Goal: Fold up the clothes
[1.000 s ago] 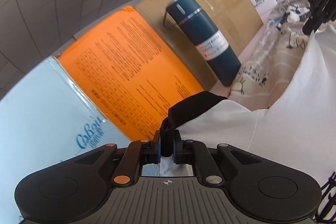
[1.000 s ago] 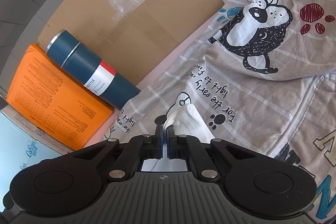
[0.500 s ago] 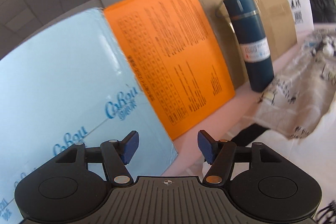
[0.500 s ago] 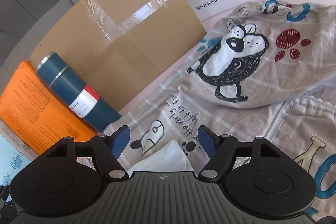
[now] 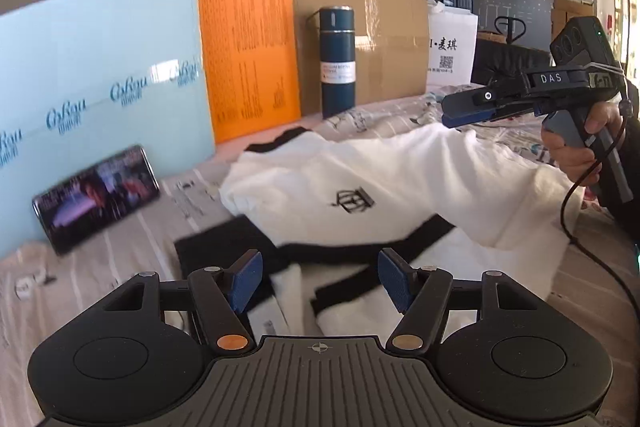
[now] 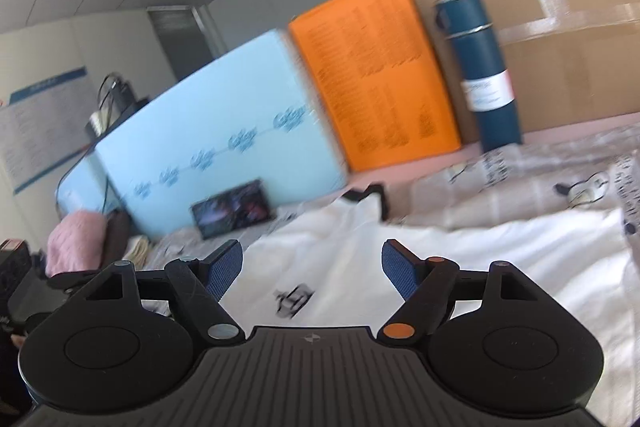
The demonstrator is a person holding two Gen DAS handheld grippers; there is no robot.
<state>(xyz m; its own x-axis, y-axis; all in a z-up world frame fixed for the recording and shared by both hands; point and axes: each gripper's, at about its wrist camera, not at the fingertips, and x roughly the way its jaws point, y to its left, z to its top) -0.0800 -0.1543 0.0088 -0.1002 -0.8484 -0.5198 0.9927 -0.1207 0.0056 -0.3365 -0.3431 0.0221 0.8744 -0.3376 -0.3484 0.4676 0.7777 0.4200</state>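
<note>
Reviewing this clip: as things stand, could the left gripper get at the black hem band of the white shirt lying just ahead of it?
Probably yes. The left gripper has its jaws wide apart and empty, and the black hem band of the white shirt lies exposed just beyond them, with nothing between.

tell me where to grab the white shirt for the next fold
Probably the black-trimmed hem edge of the white shirt nearest the open left gripper. Come in low from the near side, since that edge lies loose and raised on the bed sheet, so a finger could slip under it.
</note>
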